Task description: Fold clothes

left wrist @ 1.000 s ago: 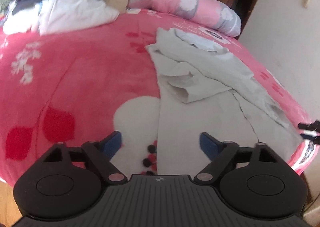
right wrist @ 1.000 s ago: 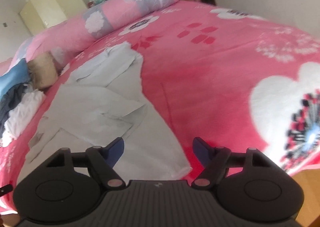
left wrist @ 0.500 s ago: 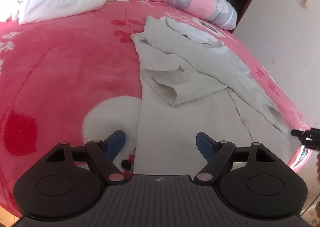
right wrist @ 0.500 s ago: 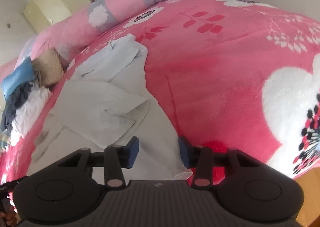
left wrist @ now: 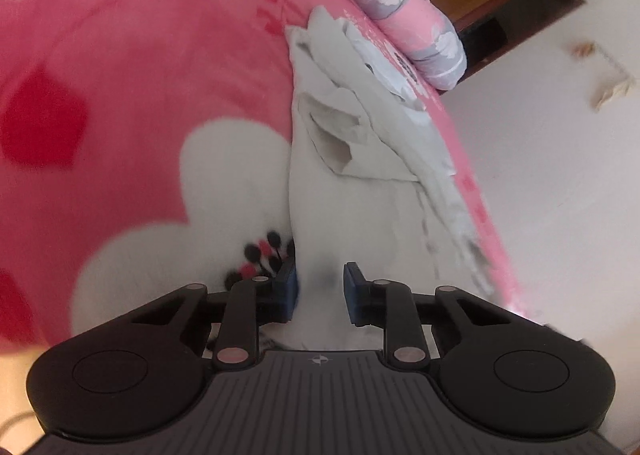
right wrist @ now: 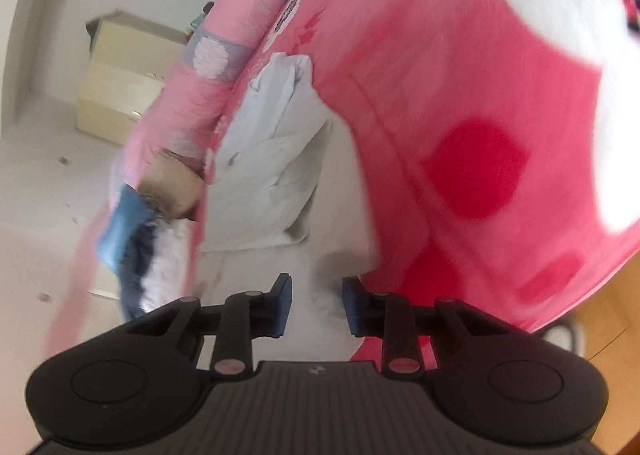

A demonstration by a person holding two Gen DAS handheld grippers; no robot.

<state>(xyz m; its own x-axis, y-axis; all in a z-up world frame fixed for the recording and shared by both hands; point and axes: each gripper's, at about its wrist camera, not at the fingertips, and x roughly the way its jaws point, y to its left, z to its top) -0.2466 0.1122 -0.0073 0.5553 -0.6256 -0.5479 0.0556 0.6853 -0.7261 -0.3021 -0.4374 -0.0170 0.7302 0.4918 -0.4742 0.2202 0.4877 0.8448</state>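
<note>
Left wrist view: our left gripper [left wrist: 319,291] sits at the near hem of a pale grey shirt [left wrist: 360,191] laid lengthwise on the pink blanket [left wrist: 140,75], by the bed's near edge. Its jaws have just been closing, and hem cloth bunches up between the blue pads [left wrist: 289,287]. They look pinched on the fabric, at the shirt's left bottom corner, beside the white flower print. One sleeve lies folded in across the shirt's chest. Collar end points toward the far edge, where a pink-and-grey bolster [left wrist: 400,7] lies.

Right wrist view, blurred: our right gripper [right wrist: 316,305] is at the same hem, the right bottom corner, where shirt meets bare blanket. Jaws have just been closing here too, with pale cloth between the pads [right wrist: 282,305]. We read it as gripping the hem, though blur keeps us from being sure of firm contact. A heap of other clothes [right wrist: 140,243] sits off toward the far left side of the bed, with a cream cabinet [right wrist: 128,75] beyond.

Step in hand, as we judge it: taking both bottom corners for the lengthwise fold. Sleeves look already turned in.

Next move calls for raising both corners together, evenly, and carrying the hem toward the collar. Uneven lift would skew the fold; a weak pinch could drop a corner.
</note>
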